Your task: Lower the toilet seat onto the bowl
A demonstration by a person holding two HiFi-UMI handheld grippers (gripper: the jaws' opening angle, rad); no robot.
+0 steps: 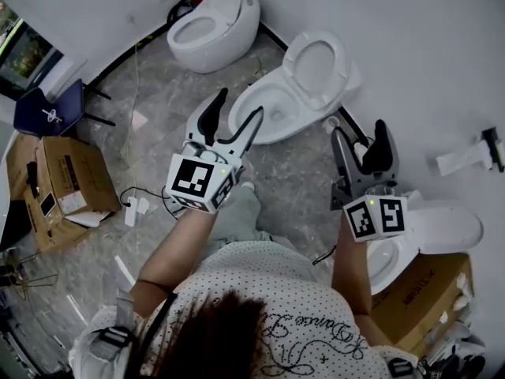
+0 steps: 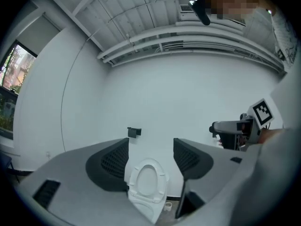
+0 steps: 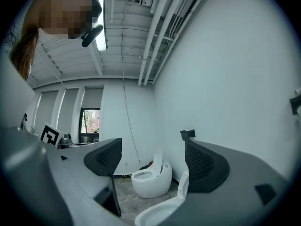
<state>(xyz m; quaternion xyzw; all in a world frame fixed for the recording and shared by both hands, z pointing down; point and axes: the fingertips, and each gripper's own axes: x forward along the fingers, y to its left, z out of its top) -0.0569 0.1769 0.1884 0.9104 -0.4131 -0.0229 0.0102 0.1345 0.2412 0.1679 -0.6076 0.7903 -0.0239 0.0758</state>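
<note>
The white toilet's bowl (image 1: 264, 109) stands against the wall ahead of me, and its seat (image 1: 316, 65) is raised and leans back toward the wall. My left gripper (image 1: 239, 103) hovers open over the bowl's near rim, apart from it. In the left gripper view the raised seat (image 2: 147, 180) shows between the open jaws, with nothing touching the pads. My right gripper (image 1: 359, 130) is open too, to the right of the bowl and holding nothing. In the right gripper view the bowl (image 3: 155, 213) and the edge of the raised seat (image 3: 182, 185) lie low between the jaws.
A second, rounded toilet (image 1: 213, 26) stands at the back left, and a third toilet (image 1: 430, 231) is close on my right. Cardboard boxes (image 1: 55, 188) (image 1: 426, 298) sit on both sides, a blue chair (image 1: 47, 109) is at the left, and cables lie on the floor.
</note>
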